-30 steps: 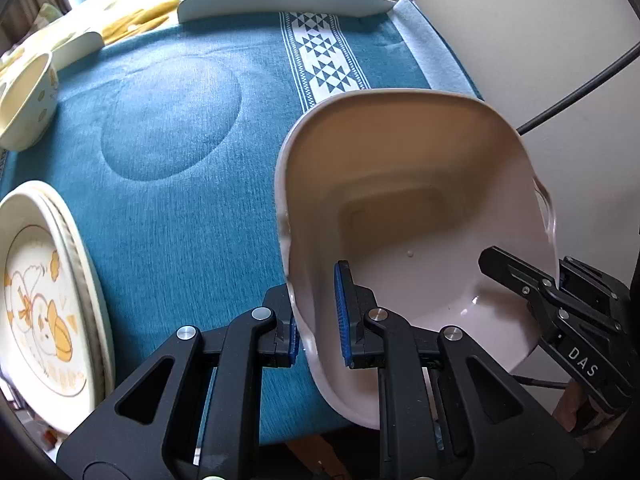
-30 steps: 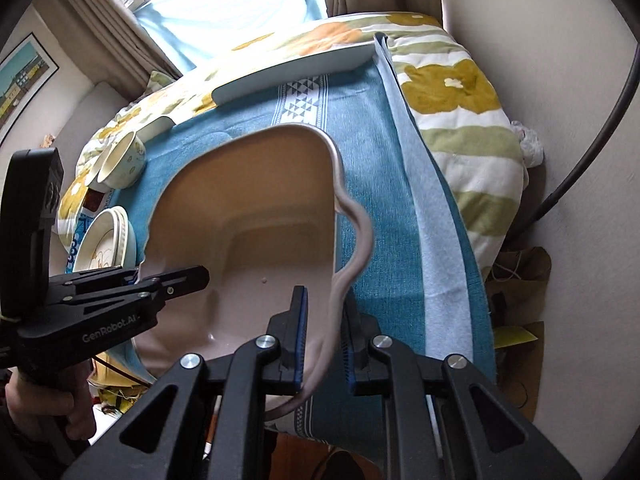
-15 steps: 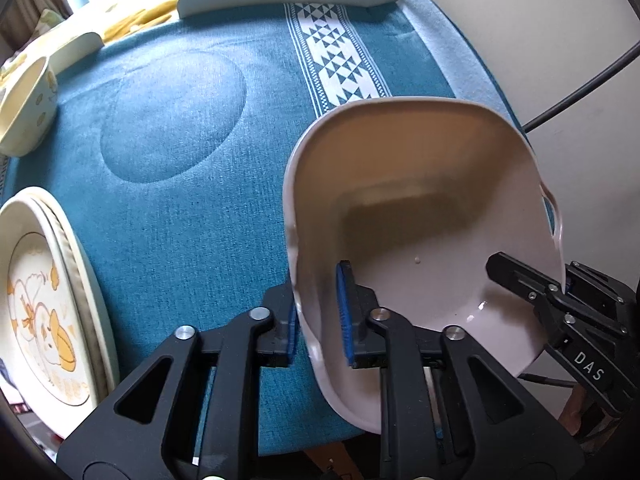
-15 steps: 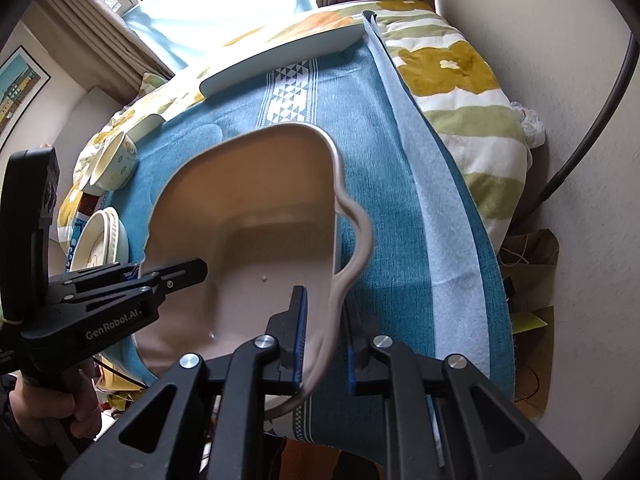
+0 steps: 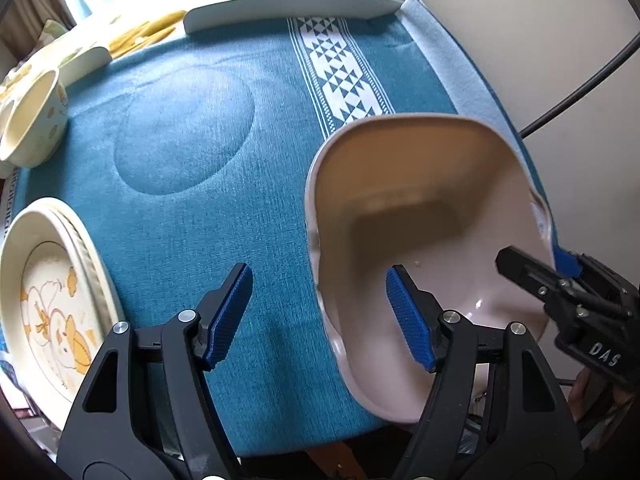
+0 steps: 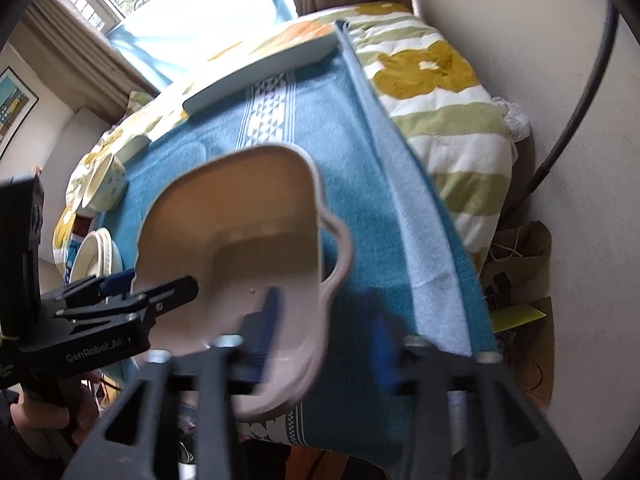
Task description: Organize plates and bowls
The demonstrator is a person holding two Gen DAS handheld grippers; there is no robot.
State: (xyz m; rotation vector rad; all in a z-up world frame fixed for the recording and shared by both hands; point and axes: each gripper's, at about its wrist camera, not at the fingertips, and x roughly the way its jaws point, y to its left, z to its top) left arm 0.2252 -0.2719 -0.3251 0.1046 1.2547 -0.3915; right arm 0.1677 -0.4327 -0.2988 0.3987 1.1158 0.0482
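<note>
A teal cloth with a white band of dark triangles covers the tabletop; a round dent shows in its nap. A paler blue strip runs along its right edge. Beyond it lies a quilt printed with mustard flowers and green stripes. A black cable curves down the cream wall. Brown paper bags and a yellow card sit on the floor below. Beige curtains frame a bright window, and a framed picture hangs at far left.
</note>
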